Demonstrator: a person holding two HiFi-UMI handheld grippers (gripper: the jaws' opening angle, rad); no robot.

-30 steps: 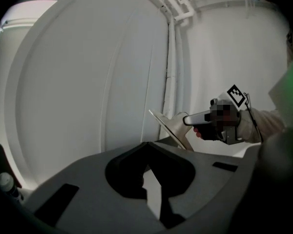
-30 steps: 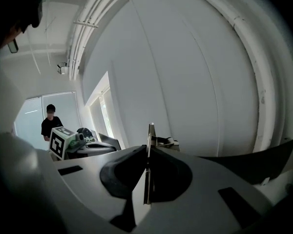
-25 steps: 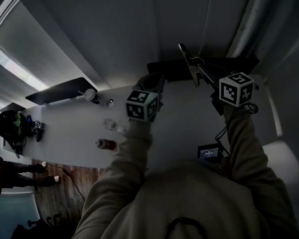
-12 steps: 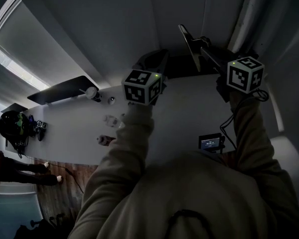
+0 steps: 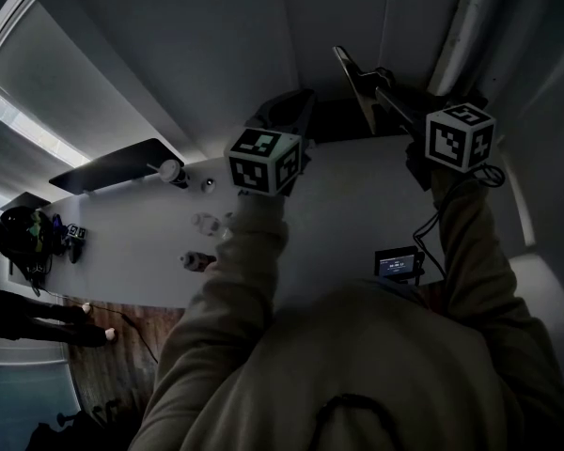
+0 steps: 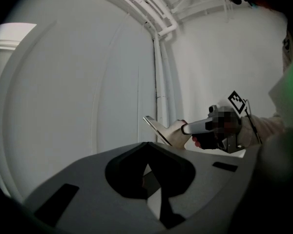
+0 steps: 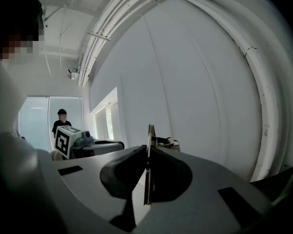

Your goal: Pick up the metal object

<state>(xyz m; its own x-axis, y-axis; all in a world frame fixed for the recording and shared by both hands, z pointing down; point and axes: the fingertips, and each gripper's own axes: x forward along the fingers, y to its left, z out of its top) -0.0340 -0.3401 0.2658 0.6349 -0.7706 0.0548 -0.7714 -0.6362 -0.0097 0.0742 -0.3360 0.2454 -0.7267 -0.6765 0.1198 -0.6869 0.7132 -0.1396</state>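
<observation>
Found right claw (image 7: 147, 152) clenched on metal object (image 5: 354, 87), clear of tabletop (image 5: 338, 205); left claw (image 6: 146, 150) clenched empty above tabletop.

metal object (image 5: 354, 87): a thin, flat, shiny plate | pose: tilted, its edge turned to your right gripper (image 7: 146, 179) | place: you hold it clamped between that gripper's jaws, raised in the air

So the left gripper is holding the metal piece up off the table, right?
Not quite: it is the right gripper that holds the metal piece up off the table. The right gripper view shows the thin piece edge-on, clamped between that gripper's jaws. The left gripper has its jaws together with nothing in them.
</observation>
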